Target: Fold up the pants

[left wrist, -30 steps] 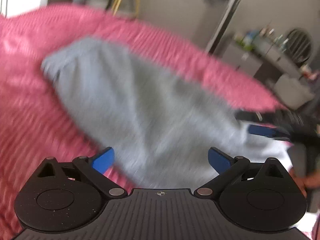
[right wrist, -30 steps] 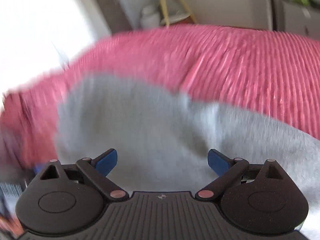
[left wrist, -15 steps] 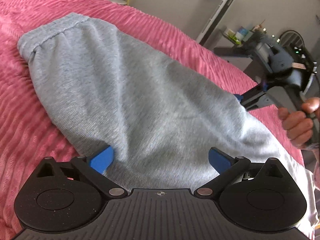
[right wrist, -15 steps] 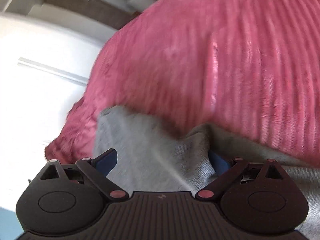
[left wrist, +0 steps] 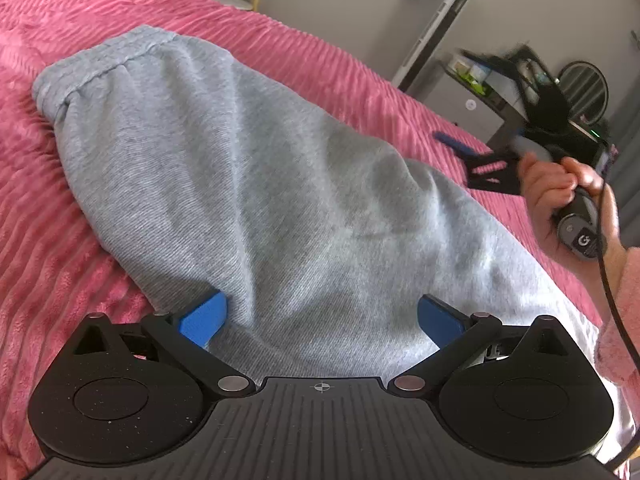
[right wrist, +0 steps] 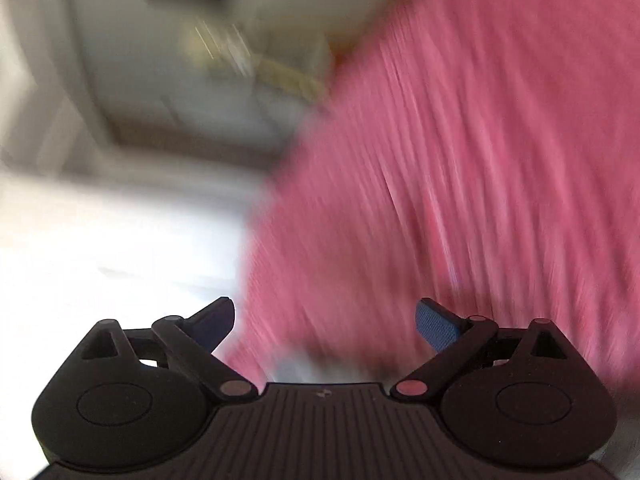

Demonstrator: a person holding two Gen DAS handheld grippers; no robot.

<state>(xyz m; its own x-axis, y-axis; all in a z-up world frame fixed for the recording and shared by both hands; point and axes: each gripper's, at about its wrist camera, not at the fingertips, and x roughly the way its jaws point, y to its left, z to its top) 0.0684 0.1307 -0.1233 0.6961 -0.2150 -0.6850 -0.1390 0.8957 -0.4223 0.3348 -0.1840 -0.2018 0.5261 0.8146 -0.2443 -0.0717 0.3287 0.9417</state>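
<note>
My right gripper point(right wrist: 324, 326) now off cloth, swung away, view blurred, fingers spread, empty. Left gripper point(left wrist: 320, 316) wide open, straddling near end of pants point(left wrist: 248, 184), not pinching. Pants flat on pink bedspread point(left wrist: 320, 60), waistband point(left wrist: 100, 60) far. Fold laid; next fold pending.

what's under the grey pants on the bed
The grey pants lie on a pink ribbed blanket, which shows all around them. Whatever sits directly beneath the fabric is covered, so I can't tell.

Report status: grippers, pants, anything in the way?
Left hand-held gripper open over pants. Right hand-held gripper open, off the pants. Pants on pink blanket. Nothing in the way.
</note>
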